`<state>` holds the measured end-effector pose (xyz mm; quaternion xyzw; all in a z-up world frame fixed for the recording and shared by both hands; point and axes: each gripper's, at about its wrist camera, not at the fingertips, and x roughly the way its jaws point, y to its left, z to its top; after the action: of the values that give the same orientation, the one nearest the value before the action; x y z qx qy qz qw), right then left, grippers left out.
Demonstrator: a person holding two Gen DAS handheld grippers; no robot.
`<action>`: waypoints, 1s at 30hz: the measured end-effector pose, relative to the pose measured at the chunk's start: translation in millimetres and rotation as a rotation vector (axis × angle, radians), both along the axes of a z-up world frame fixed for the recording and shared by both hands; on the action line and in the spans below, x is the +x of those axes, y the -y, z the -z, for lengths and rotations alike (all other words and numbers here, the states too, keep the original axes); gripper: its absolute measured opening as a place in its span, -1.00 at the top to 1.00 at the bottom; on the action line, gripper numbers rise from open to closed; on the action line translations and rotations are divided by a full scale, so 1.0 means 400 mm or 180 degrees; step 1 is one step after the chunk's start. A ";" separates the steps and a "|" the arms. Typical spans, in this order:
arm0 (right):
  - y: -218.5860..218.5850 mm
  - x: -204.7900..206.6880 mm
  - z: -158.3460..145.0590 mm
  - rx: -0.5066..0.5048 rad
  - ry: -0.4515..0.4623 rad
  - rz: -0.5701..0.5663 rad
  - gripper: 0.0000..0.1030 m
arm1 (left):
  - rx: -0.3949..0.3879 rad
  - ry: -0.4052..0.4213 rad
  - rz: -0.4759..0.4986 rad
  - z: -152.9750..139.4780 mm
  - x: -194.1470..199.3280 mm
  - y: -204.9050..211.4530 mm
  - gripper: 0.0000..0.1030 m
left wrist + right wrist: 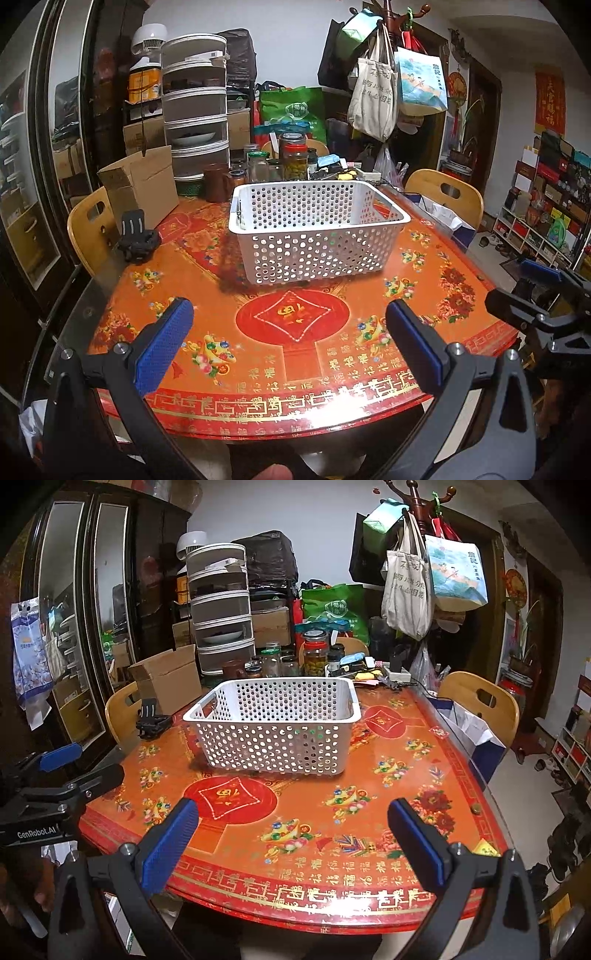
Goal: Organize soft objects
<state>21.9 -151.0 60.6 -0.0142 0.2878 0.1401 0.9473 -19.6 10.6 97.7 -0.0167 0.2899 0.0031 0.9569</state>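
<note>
Nearest, both grippers hang over the near edge of the round table (258,373), each with its blue-padded fingers spread wide and nothing between them: the left gripper (288,332) in its own view, the right gripper (291,830) in its own. Each also shows at the edge of the other's camera, the right one at the far right of the left view and the left one at the far left of the right view, so they sit side by side and apart. Beyond them the red and orange tablecloth (332,775), printed with flowers and gold characters, lies bare up to the white perforated basket (314,236), which stands upright near the table's middle; no soft object can be made out inside it or on the cloth around it. Left of the basket, near the table's edge, sits a small black clamp-like object (137,236). Farther back an open cardboard box (144,184) stands beside a stacked grey food cover tower (195,110), with glass jars (293,155) crowded behind the basket. Wooden chairs (447,192) ring the table, and tote bags (373,96) hang from a coat stand at the wall.
</note>
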 end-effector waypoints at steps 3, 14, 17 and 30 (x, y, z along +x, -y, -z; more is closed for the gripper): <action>-0.002 -0.001 0.002 -0.0004 -0.0007 -0.0002 -0.98 | 0.0011 -0.0010 0.0009 0.002 -0.001 0.003 -1.00; 0.003 -0.001 0.002 0.0026 -0.0002 0.0001 -0.98 | 0.0005 -0.0017 0.0019 0.002 -0.004 0.002 -1.00; 0.003 -0.002 0.002 0.0017 0.0001 0.0004 -0.98 | 0.0003 -0.0018 0.0015 0.000 -0.004 0.003 -1.00; 0.002 -0.003 0.000 0.0028 -0.0009 0.0021 -0.98 | 0.0000 -0.0026 0.0028 0.004 -0.003 0.000 -1.00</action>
<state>20.9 -151.7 60.5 -0.0089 0.2885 0.1382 0.9474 -21.0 10.5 95.9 -0.0155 0.2939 -0.0010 0.9557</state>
